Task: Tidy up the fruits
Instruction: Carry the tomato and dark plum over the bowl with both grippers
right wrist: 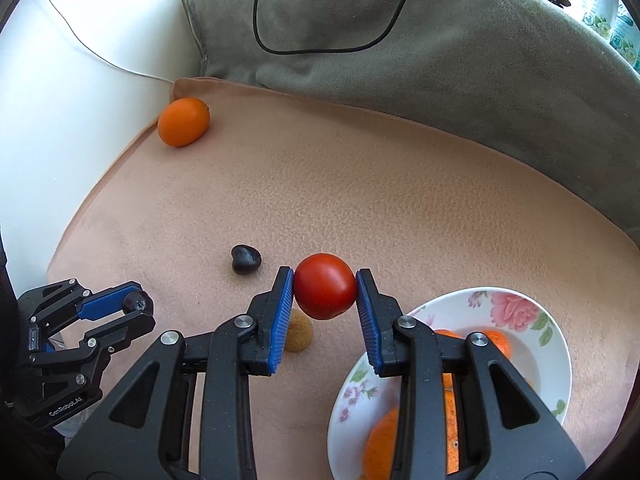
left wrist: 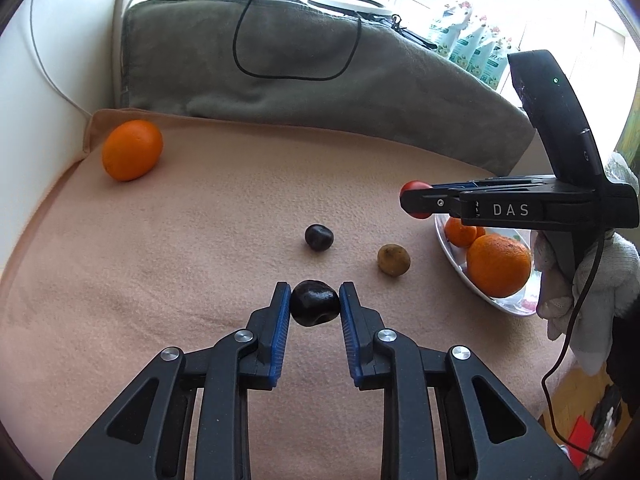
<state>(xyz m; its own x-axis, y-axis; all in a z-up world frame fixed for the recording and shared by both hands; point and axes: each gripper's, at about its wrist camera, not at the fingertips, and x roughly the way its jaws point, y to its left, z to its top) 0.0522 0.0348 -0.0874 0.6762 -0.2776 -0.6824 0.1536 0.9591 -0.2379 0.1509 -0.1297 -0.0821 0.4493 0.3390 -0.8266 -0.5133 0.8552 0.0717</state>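
My left gripper [left wrist: 315,306] is shut on a dark plum [left wrist: 314,307], held just above the peach blanket [left wrist: 200,240]; it also shows in the right wrist view [right wrist: 138,304]. My right gripper [right wrist: 325,286] is shut on a red tomato [right wrist: 325,286], held above the blanket left of the floral bowl [right wrist: 520,308]; it shows in the left wrist view [left wrist: 416,200]. The bowl [left wrist: 452,256] holds oranges [left wrist: 498,266]. Loose on the blanket lie a second dark plum [left wrist: 319,237], a small yellow-brown fruit [left wrist: 394,260] and an orange [left wrist: 132,150] at the far left.
A grey-green blanket [left wrist: 320,80] with a black cable [left wrist: 296,76] is heaped along the back. A white wall [left wrist: 40,80] bounds the left side. A white cloth [left wrist: 580,280] lies right of the bowl.
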